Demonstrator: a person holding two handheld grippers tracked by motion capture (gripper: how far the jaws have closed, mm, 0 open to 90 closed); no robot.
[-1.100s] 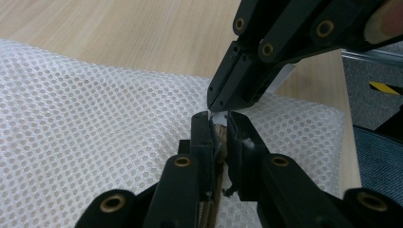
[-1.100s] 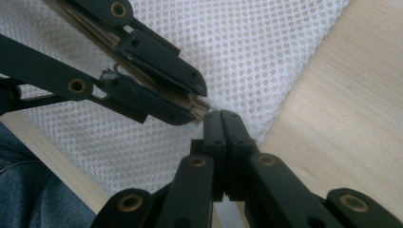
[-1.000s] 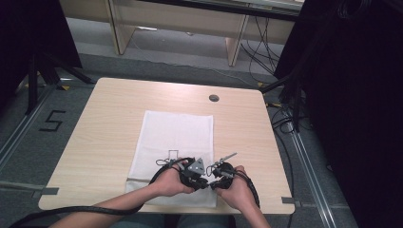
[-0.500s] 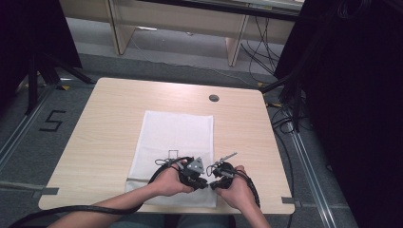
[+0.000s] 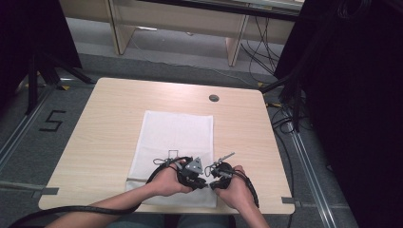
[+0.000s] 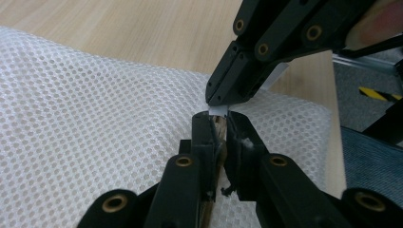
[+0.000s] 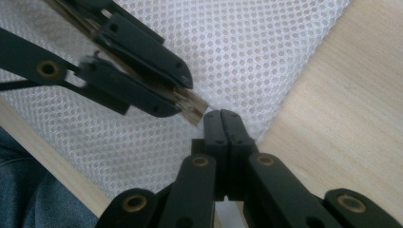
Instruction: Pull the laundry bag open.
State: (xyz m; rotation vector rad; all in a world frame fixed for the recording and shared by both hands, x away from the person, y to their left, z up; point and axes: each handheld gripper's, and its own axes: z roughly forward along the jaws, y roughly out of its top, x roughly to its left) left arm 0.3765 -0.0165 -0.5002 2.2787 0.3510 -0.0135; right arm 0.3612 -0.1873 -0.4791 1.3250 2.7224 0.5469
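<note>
The thin flat strip of pale brown wood is pinched between the two black jaws of the left tool, its splintered end poking out just past their tips. In the right gripper view that end lies just beside the tip of the right tool, so close that I cannot tell whether they touch. A small white slip sits at the meeting point, between the tips of the two tools in the left gripper view. The right tool has its jaws pressed tightly together, with no gap between them; what, if anything, is caught in them cannot be made out.

All this is held low over the white mesh cloth with its fine round holes, at the cloth's near end. Seen from above, the left tool and the right tool meet tip to tip near the front edge of the bench, each gripped in one of the person's hands, the left hand and the right hand, with the forearms coming in from below. A black cable trails from the left side along the front edge.

The cloth lies flat on the light wooden bench, running from the middle toward the near edge. A small dark round disc sits in the benchtop beyond the cloth, well apart from it.
</note>
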